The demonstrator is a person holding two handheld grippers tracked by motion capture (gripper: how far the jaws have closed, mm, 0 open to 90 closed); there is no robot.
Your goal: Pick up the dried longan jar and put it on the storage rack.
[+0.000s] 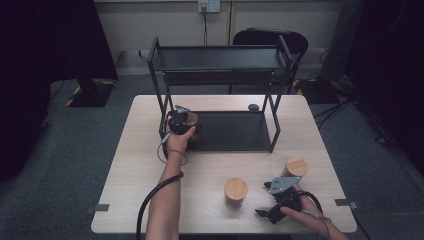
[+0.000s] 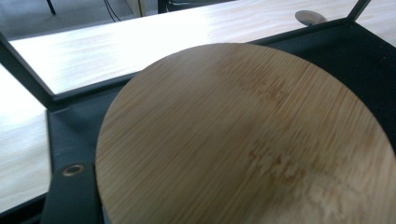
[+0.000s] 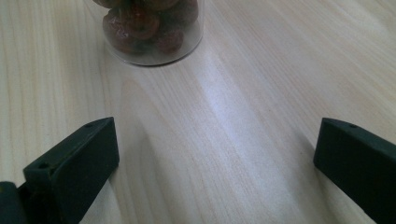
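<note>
The left gripper point(image 1: 181, 121) pinches an upright glass jar with a round bamboo lid point(image 2: 243, 140), lid up, over the black metal rack's lower shelf point(image 1: 235, 132). The right gripper point(image 3: 215, 154) rests with jaws spread on the pale wooden table point(image 3: 243, 93).

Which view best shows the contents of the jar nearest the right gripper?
The right gripper view: the middle jar stands beyond the open jaws, its clear wall showing dark reddish fruit inside. The high view shows that jar from above, mostly its bamboo lid. In the left gripper view a different jar's lid fills the frame.
</note>
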